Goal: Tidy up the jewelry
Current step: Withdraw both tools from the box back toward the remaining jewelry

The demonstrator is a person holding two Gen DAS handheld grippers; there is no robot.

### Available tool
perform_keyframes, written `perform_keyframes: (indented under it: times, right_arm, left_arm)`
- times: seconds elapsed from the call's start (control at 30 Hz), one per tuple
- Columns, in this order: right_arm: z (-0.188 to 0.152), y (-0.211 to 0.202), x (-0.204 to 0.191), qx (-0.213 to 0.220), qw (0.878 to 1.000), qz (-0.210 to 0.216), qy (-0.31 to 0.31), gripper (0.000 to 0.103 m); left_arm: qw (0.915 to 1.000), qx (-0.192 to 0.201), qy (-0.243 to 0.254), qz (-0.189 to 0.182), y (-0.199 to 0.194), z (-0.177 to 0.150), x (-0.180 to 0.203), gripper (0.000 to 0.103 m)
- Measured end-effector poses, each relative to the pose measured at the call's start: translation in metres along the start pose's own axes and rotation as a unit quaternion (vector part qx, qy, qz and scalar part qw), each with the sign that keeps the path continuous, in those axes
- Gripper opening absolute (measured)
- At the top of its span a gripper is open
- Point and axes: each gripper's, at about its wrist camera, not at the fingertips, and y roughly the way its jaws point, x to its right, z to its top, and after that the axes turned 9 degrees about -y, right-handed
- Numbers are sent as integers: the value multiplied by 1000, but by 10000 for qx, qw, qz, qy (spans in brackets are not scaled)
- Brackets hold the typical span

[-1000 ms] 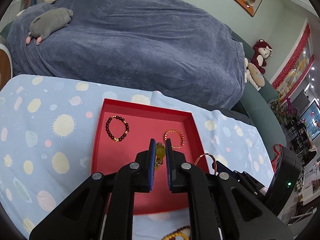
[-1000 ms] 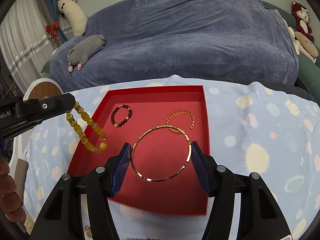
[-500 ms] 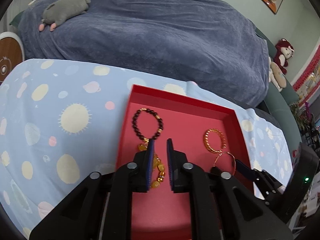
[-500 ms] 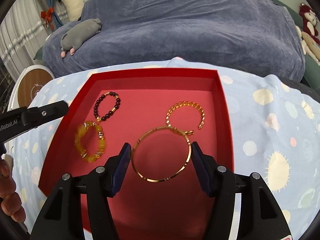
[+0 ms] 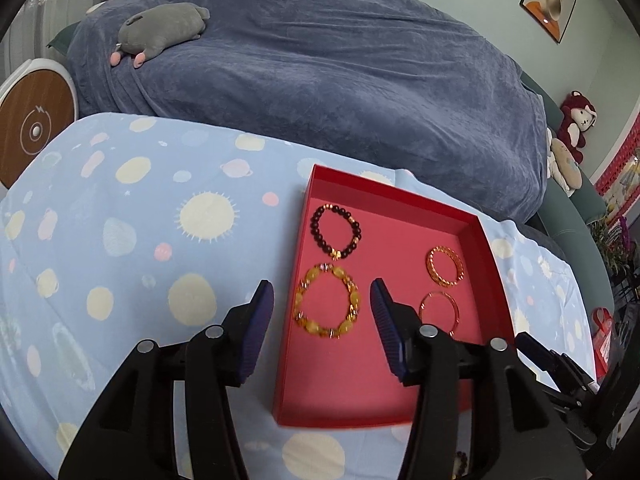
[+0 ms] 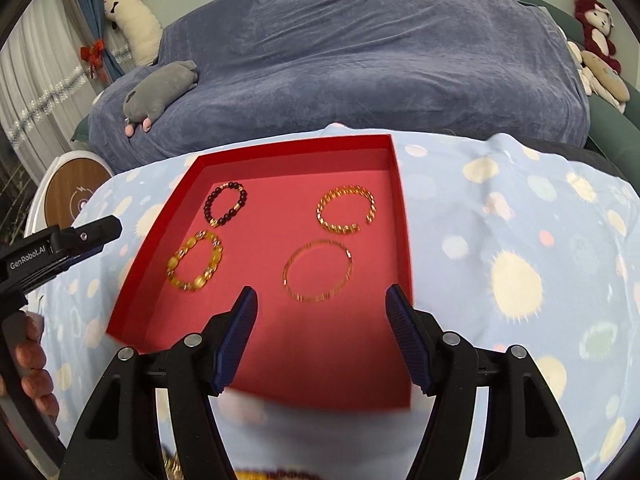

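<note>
A red tray [image 5: 400, 196] [image 6: 288, 148] lies on the spotted blue cloth and holds several bracelets. A yellow bead bracelet [image 5: 354, 298] [image 6: 176, 262] rests on its floor, beneath the gap of my left gripper [image 5: 320, 304]. The jaws are opening and the pads stand clear of it. A thin gold bangle [image 6: 349, 255] [image 5: 440, 293] lies flat just beyond my right gripper [image 6: 322, 300], whose jaws are opening with nothing between them. A dark bead bracelet [image 5: 320, 240] [image 6: 240, 196] and a gold chain cuff [image 5: 429, 264] [image 6: 324, 216] lie farther back.
A sofa under a blue throw [image 5: 320, 80] with a grey plush toy [image 5: 160, 32] stands behind the table. A round white and wood device [image 5: 32, 128] sits at the left. More beads [image 6: 256, 474] lie on the cloth at the near edge. A person's hand [image 6: 32, 360] holds the left gripper.
The left gripper carried the yellow bracelet down into the tray, let it go and spread its jaws. The right gripper released the thin bangle, which now lies in the tray, and drew back.
</note>
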Motion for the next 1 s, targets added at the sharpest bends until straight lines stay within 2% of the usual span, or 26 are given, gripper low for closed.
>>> perform_keyframes:
  times: [0.13, 0.23, 0.57, 0.77, 1.0]
  right_arm:
    - [-14, -19, -3, 18, 10000, -64, -52, 64]
    - [-28, -35, -3, 50, 9999, -89, -16, 64]
    - [-93, -75, -7, -142, 9998, -113, 112, 64]
    - [-130, -86, -12, -319, 9991, -64, 279, 64]
    - [-162, -88, -18, -541, 9980, -15, 333, 64]
  left_arm:
    - [10000, -19, 60, 0, -15, -16, -1, 48]
    - [9998, -82, 160, 2, -26, -35, -2, 52]
    - [9977, -623, 232, 116, -46, -117, -17, 53]
    - [9957, -859, 252, 257, -49, -158, -18, 53]
    - [9948, -899, 391, 269, -56, -183, -13, 53]
